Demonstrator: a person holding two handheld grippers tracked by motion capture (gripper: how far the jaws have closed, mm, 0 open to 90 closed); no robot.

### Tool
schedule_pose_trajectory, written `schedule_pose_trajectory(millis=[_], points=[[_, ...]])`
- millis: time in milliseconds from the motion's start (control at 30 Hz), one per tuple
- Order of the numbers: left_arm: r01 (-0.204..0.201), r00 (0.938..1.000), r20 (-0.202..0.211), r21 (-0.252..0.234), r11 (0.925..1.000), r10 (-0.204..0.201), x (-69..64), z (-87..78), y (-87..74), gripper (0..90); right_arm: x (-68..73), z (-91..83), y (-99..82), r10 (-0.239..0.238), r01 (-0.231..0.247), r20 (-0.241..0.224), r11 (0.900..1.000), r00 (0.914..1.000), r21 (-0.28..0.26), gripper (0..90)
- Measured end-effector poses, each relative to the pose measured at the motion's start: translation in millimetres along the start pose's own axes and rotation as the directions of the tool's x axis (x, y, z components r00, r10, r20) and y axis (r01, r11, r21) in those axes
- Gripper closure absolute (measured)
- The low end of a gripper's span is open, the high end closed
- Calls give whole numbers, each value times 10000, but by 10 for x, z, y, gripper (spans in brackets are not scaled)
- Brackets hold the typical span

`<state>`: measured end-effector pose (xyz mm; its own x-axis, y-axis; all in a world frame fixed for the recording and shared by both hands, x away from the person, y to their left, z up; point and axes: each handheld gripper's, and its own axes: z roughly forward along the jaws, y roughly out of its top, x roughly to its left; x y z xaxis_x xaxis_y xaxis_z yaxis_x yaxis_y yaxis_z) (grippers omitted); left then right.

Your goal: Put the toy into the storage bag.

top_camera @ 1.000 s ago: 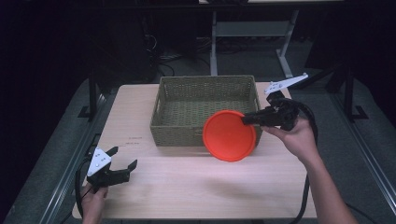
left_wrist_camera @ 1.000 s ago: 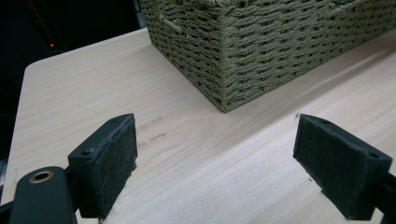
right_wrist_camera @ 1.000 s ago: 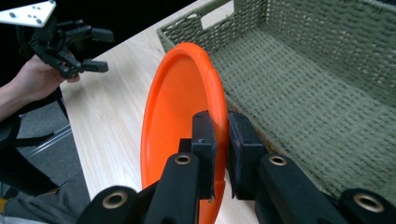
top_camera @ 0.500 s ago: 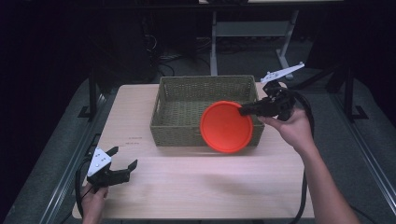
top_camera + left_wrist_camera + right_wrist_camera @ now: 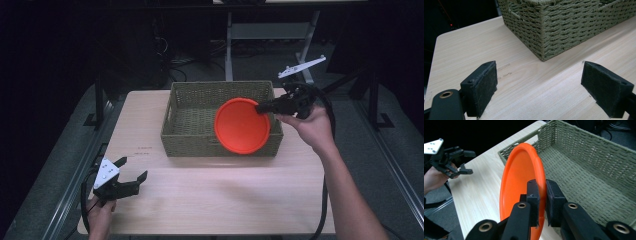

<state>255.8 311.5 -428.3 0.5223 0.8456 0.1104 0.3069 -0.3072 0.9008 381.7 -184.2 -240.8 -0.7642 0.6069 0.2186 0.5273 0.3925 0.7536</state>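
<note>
Orange plate (image 5: 242, 125) clamped by its rim in the right gripper (image 5: 263, 106), right of centre in the high view, held on edge and tilted, overlapping the near right corner of the woven basket (image 5: 196, 140). In the right gripper view, both black pads pinched tight on the plate's rim (image 5: 537, 167) at centre frame, basket floor (image 5: 584, 182) bare to the right, weave visible with nothing lying on it. Plate off the table (image 5: 210, 195), carried at about the height of the basket's front wall; whether partly past that wall or just in front of it, hard to tell from above.

Left gripper (image 5: 131, 180) low in the lower left of the high view, jaws spread wide with nothing between them, resting near the table's front edge; same pads (image 5: 482, 86) seen apart over bare wood in the left gripper view, basket corner (image 5: 544, 37) ahead at upper centre.

Judged so far: pickup done, carry to the basket mostly done. Left to do, probably: clear the wall, lower the plate onto the basket floor, release, withdraw.
</note>
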Motion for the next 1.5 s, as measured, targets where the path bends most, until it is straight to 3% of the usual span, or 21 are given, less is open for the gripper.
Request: schedule_pose_trajectory(millis=[733, 1500], points=[[16, 10000, -42, -22, 10000, -16, 12, -4, 3, 130, -223, 154, 305, 599, -598, 368, 9982, 9975, -45, 819], [18, 10000, -79, -32, 10000, -18, 1, -6, 8, 130, -416, 339, 442, 1307, -1299, 497, 9913, 9902, -203, 818]])
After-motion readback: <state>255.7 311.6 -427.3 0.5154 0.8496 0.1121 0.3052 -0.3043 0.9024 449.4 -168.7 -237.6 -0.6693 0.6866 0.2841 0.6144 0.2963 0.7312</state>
